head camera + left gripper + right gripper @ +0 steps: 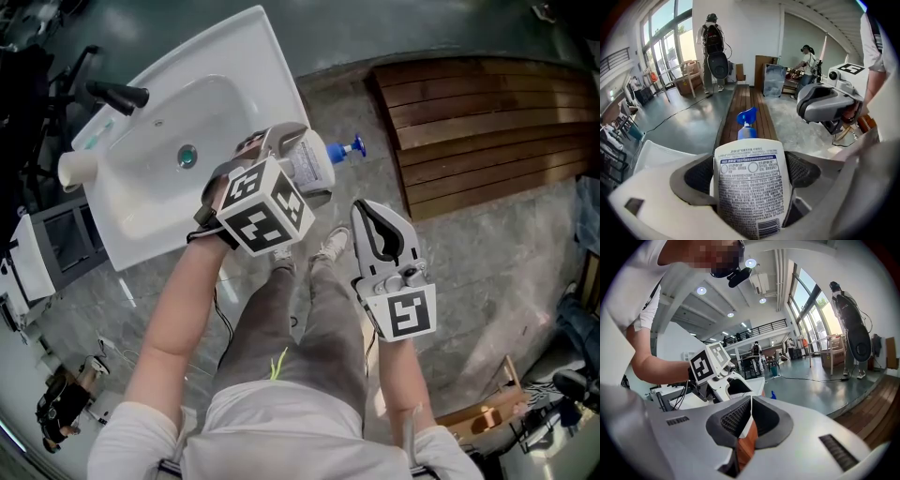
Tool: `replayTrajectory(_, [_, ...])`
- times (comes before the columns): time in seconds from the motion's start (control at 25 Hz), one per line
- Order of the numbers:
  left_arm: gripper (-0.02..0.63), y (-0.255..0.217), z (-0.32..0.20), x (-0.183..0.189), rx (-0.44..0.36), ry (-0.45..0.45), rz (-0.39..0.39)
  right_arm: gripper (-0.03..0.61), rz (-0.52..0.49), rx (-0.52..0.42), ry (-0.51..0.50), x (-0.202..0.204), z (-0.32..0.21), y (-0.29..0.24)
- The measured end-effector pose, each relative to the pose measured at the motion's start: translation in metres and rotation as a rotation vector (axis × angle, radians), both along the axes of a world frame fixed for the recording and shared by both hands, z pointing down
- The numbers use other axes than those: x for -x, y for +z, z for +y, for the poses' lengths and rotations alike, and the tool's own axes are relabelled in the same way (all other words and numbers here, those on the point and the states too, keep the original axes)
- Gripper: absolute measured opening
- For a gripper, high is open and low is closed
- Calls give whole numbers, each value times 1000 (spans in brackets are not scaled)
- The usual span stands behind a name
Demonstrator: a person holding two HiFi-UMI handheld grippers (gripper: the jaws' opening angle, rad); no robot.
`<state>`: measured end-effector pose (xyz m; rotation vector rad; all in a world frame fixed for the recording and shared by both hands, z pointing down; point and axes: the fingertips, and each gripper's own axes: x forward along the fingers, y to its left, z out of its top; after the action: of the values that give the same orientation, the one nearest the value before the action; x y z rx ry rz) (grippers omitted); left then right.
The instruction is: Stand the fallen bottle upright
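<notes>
While left hand-held gripper (751, 172) clamps bottle (316, 159) over grey floor (487, 281) beside sink (246, 58), right hand-held gripper (751, 405) closed, empty.

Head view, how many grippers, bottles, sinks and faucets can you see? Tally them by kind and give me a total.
Grippers: 2, the left gripper and the right gripper
Bottles: 1, the bottle with the blue pump
Sinks: 1, the white sink
Faucets: 1, the black faucet
Total: 5
</notes>
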<state>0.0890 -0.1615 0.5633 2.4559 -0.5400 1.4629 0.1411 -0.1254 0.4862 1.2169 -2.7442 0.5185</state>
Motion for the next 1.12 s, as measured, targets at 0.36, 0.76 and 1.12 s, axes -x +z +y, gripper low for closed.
replayTrajectory(0.36, [469,6,1,-1,50,-9,18,37,0,7,5,-3,4,4])
replayTrajectory(0.76, [468,4,0,0,49,-17,25,37,4,3,-16,3,5,0])
replayTrajectory(1.12, [468,-16,0,-1,-43,-29,126,36,0,1,-15,5,7,-3])
